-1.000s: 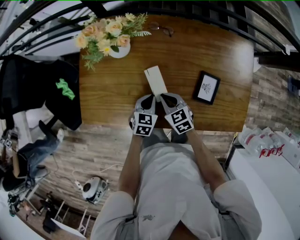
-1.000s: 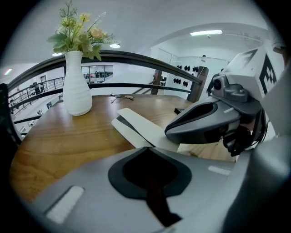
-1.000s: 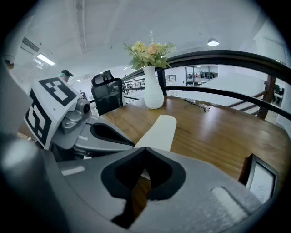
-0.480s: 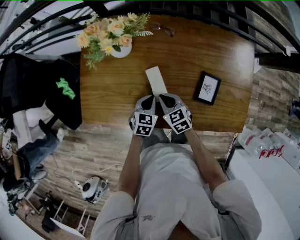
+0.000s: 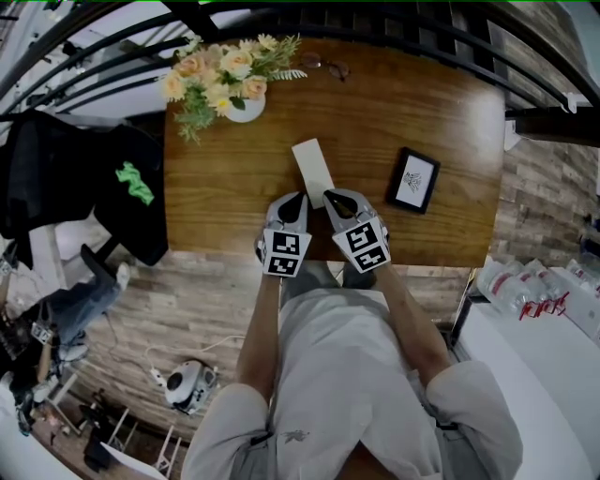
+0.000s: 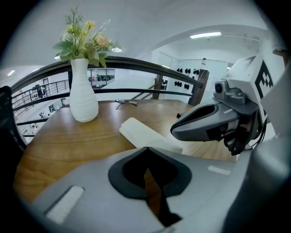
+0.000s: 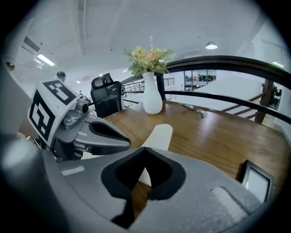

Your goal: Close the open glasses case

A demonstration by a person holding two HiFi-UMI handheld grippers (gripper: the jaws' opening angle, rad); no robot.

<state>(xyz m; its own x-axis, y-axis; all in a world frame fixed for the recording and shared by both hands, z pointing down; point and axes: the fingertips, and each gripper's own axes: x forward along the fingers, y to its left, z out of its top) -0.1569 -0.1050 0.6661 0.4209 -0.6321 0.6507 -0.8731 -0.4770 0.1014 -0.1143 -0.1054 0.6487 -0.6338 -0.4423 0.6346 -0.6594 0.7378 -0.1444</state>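
A white glasses case (image 5: 313, 167) lies flat on the brown wooden table (image 5: 450, 103), long axis pointing away from me. It looks like one low slab with no raised lid. My left gripper (image 5: 297, 200) and right gripper (image 5: 330, 197) sit side by side at its near end, tips just short of it. In the left gripper view the case (image 6: 144, 133) lies just beyond my shut left gripper (image 6: 145, 149), with the right gripper (image 6: 207, 124) beside it. In the right gripper view the case (image 7: 160, 134) lies ahead of my shut right gripper (image 7: 145, 149). Neither holds anything.
A white vase of flowers (image 5: 225, 80) stands at the far left of the table, a pair of glasses (image 5: 324, 64) at the far edge, a black-framed picture (image 5: 413, 178) to the right. A dark railing (image 5: 394, 14) runs behind the table, and a black chair with clothing (image 5: 112, 187) stands left.
Almost nothing: the head view has shifted a little, and both shut grippers stay at the near end of the case.
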